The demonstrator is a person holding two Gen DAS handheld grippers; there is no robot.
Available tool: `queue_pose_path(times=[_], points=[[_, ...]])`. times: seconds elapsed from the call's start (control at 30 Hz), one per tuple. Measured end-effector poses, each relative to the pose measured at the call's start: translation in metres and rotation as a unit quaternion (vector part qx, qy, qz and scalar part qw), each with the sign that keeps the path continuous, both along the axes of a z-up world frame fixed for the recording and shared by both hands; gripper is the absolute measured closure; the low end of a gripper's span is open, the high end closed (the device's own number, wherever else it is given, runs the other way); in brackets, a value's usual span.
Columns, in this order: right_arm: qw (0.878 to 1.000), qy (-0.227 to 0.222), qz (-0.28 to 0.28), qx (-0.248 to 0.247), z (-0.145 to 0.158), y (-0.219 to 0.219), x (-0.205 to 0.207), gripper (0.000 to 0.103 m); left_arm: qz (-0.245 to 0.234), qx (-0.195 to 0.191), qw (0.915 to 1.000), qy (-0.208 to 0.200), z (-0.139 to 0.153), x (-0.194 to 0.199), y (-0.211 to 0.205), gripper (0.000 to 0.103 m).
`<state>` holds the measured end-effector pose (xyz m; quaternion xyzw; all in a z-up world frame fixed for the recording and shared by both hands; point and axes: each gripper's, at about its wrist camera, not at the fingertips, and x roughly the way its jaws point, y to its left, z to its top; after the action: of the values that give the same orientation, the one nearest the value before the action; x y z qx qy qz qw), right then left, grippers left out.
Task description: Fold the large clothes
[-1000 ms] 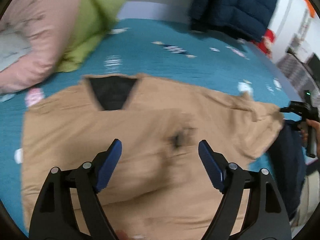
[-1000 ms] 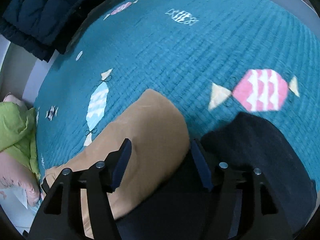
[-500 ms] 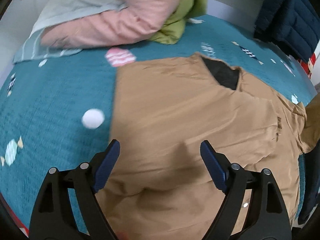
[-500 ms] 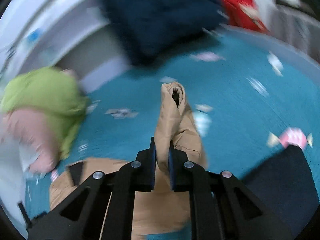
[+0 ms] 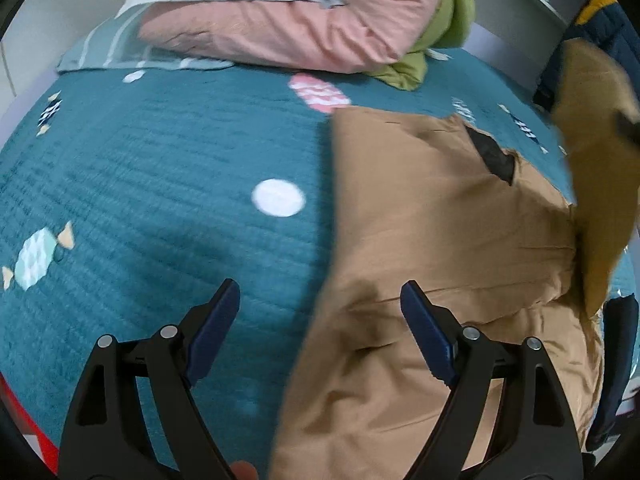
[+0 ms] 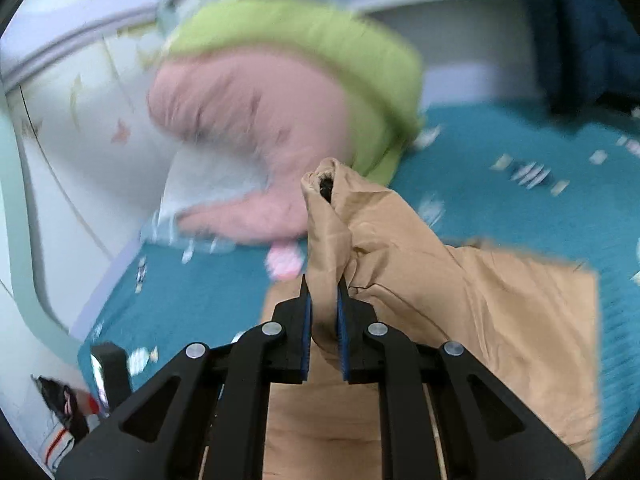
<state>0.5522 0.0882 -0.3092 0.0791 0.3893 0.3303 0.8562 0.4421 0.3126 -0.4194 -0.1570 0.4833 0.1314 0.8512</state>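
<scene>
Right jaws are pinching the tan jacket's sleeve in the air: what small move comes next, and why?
Probably carry the sleeve across and lay it on the tan jacket: the right gripper holds it lifted while the jacket's body lies flat on the teal bedspread.

One tan jacket (image 5: 432,216), two hand-held grippers (left (image 5: 320,312), right (image 6: 323,300)), one teal bedspread (image 5: 152,184), one pink quilt (image 5: 280,28).

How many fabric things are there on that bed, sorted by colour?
Tan jacket: 1
Pink padded garment: 1
Green garment: 1
Dark blue quilted jacket, at the far edge: 1
Pale striped cloth: 1
Teal bedspread, under them all: 1
Total: 6
</scene>
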Motion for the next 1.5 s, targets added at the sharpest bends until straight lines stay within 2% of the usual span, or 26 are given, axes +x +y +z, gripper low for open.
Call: queue_pose_path(times=[0.07,0.2,0.23,0.27,0.33,0.37,0.4,0.6,0.67,0.8,0.9,0.97,1.03,1.1,1.2,1.3,1.43,1.5], points=[[0.999,0.038,0.020,-0.019,-0.031,0.035,-0.002,0.092,0.010,0.000,1.0000,0.001,0.000,-0.007,0.011,0.020],[0.993,0.102,0.026,-0.047,-0.086,0.066,0.001,0.086,0.027,-0.005,0.9996,0.005,-0.004,-0.017,0.027,0.019],[0.991,0.123,0.027,-0.054,-0.100,0.069,0.002,0.080,0.029,-0.005,0.9995,0.007,-0.005,-0.018,0.029,0.019],[0.986,0.154,0.030,-0.056,-0.114,0.070,0.004,0.070,0.031,-0.006,0.9995,0.007,-0.005,-0.019,0.032,0.019],[0.983,0.178,0.042,-0.035,-0.123,0.063,-0.002,0.055,0.033,-0.005,0.9994,0.004,-0.003,-0.019,0.035,0.019],[0.983,0.173,0.049,-0.021,-0.118,0.059,-0.005,0.044,0.033,-0.004,0.9994,0.003,-0.001,-0.018,0.035,0.019],[0.984,0.168,0.052,-0.016,-0.110,0.054,-0.009,0.039,0.035,-0.002,0.9994,0.001,0.001,-0.017,0.036,0.019],[0.997,0.042,0.051,-0.035,-0.036,0.005,-0.028,0.032,0.028,-0.005,0.9991,-0.032,0.027,0.010,0.025,0.013],[0.998,0.033,0.038,-0.034,-0.025,-0.019,-0.018,0.029,0.007,-0.021,0.9991,-0.036,0.032,0.032,0.019,0.013],[0.993,0.060,-0.058,-0.080,-0.026,-0.099,0.047,0.028,-0.016,-0.018,0.9993,-0.028,0.030,0.078,0.021,0.013],[0.982,0.093,-0.113,-0.122,-0.043,-0.145,0.099,0.028,-0.022,-0.012,0.9997,-0.009,0.022,0.114,0.025,0.013],[0.968,0.121,-0.143,-0.167,-0.061,-0.168,0.133,0.028,-0.029,-0.003,0.9995,0.012,0.013,0.138,0.025,0.013],[0.962,0.143,-0.149,-0.176,-0.075,-0.180,0.158,0.028,-0.030,-0.007,0.9990,0.031,0.003,0.157,0.029,0.013],[0.958,0.168,-0.165,-0.163,-0.088,-0.187,0.176,0.028,-0.028,-0.026,0.9979,0.052,-0.010,0.171,0.034,0.013],[0.953,0.194,-0.154,-0.176,-0.102,-0.183,0.197,0.028,-0.038,-0.013,0.9950,0.091,-0.025,0.190,0.032,0.013],[0.945,0.219,-0.129,-0.205,-0.119,-0.173,0.209,0.029,-0.041,-0.023,0.9946,0.093,-0.033,0.201,0.033,0.013],[0.939,0.259,-0.114,-0.198,-0.142,-0.173,0.216,0.044,-0.035,-0.065,0.9864,0.147,-0.058,0.209,0.042,0.010],[0.938,0.262,-0.113,-0.196,-0.148,-0.176,0.217,0.049,-0.034,-0.074,0.9855,0.149,-0.061,0.209,0.045,0.008]])
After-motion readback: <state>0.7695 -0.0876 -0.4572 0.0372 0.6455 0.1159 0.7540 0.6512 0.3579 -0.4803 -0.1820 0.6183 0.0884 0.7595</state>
